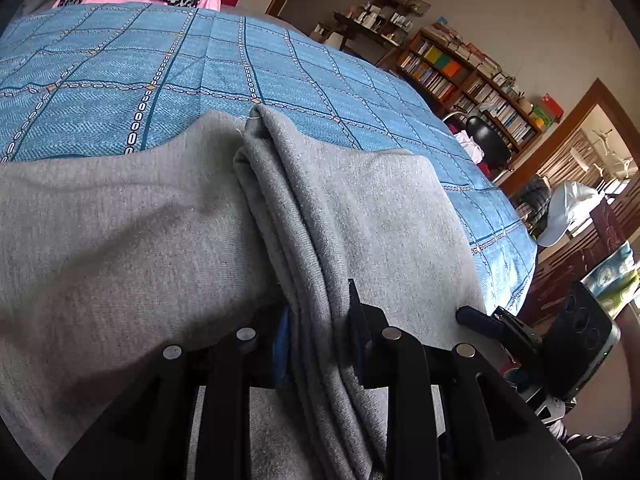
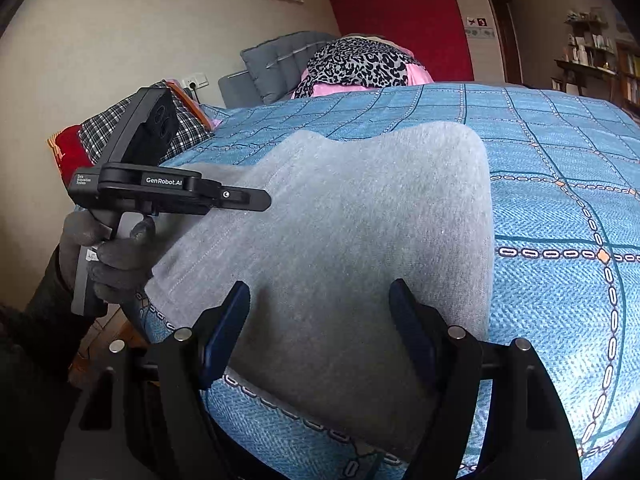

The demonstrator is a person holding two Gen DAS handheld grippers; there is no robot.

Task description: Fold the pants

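Grey pants (image 2: 352, 232) lie on a bed with a blue checked bedspread (image 2: 560, 208). In the left wrist view my left gripper (image 1: 316, 320) is shut on a bunched ridge of the grey pants (image 1: 296, 208), which runs up between its fingers. The rest of the pants spreads flat to both sides. In the right wrist view my right gripper (image 2: 320, 312) is open, its fingers standing wide apart over the near edge of the pants, holding nothing. The left gripper (image 2: 256, 200) shows there at the pants' left edge, held by a gloved hand.
Pillows (image 2: 280, 60) and a leopard-print cloth on pink fabric (image 2: 352, 64) lie at the head of the bed. A checked cushion (image 2: 184, 128) sits at the bed's left. A bookshelf (image 1: 472, 80), a black chair (image 1: 488, 140) and a doorway stand beyond the bed's right side.
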